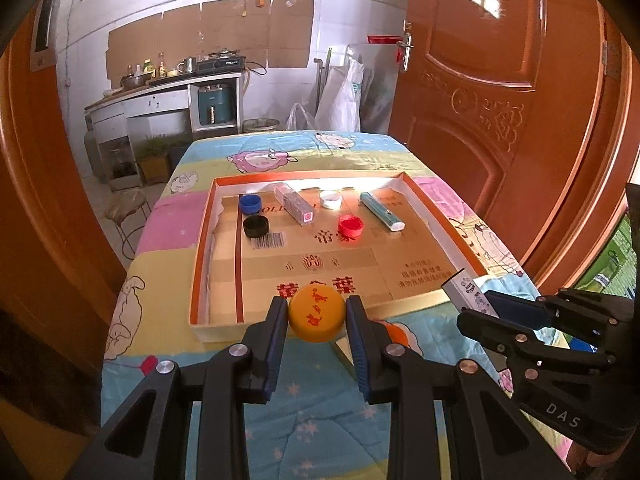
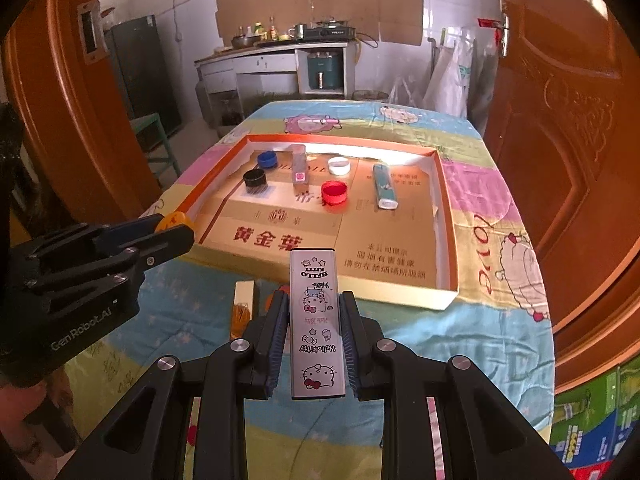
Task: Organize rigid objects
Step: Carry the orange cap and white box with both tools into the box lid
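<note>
- Cardboard tray (image 2: 446, 216), printed "黄金葉", is seen mid-table.
- "Hello Kitty" case (image 2: 317, 320) is clamped in the right gripper (image 2: 314, 320), just short of the tray's near edge.
- Orange cap (image 1: 317, 312) is pinched by the left gripper (image 1: 317, 314) at the tray's near edge.

Glossy orange plastic cap (image 1: 317, 314) between matt black plastic gripper fingers (image 1: 276, 330) with ribbed blue pads, smooth printed Hello Kitty box (image 2: 317, 320), matt brown cardboard tray (image 1: 224, 320), soft quilted cloth table cover (image 1: 312, 412), and varnished carved wooden door (image 1: 500, 92).
</note>
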{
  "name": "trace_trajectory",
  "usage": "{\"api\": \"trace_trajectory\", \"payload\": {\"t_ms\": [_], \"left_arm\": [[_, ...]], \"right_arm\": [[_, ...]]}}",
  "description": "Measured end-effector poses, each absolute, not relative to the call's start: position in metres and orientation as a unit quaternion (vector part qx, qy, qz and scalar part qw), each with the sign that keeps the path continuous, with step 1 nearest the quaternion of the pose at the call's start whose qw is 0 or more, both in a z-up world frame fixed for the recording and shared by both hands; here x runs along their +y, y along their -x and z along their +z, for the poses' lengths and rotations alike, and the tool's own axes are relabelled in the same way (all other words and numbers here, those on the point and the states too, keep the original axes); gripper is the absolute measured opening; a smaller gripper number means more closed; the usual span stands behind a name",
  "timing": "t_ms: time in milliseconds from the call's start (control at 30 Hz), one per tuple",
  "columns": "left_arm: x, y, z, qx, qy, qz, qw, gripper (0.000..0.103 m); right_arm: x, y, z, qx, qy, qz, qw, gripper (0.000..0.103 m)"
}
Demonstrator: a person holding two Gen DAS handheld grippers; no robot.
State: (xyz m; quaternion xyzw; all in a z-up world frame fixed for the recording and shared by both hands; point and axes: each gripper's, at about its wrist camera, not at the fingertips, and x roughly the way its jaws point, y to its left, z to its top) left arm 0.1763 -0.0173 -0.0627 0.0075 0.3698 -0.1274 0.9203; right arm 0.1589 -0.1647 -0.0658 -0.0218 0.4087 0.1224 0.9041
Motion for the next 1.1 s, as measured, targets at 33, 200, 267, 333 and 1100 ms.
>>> {"api": "trace_trajectory", "payload": {"t_ms": [33,200,267,333,1100], "left_arm": [[-0.017,-0.178,-0.063,0.370,-0.008,-0.127,0.920,0.030],[-0.017,-0.191,-0.062,0.371,-0.008,-0.124,0.920,0.030],[-0.018,-0.196,-0.063,0.372,-0.009,-0.123,0.920,0.030],[-0.017,-0.202,-0.064,0.373,-0.009,-0.123,0.920,0.030],[-0.010,-0.265,-0.087,0.397,0.004,-0.105,0.912,0.030]], "right_arm": [[-0.165,-0.162,-0.065,0.408,0.022,0.123,0.904,0.027],[-0.165,-0.168,-0.066,0.408,0.023,0.123,0.904,0.027],[-0.166,-0.169,-0.065,0.409,0.022,0.123,0.904,0.027],[-0.166,-0.174,-0.065,0.409,0.021,0.123,0.904,0.027],[-0.174,-0.241,-0.078,0.422,0.009,0.122,0.898,0.027]]}}
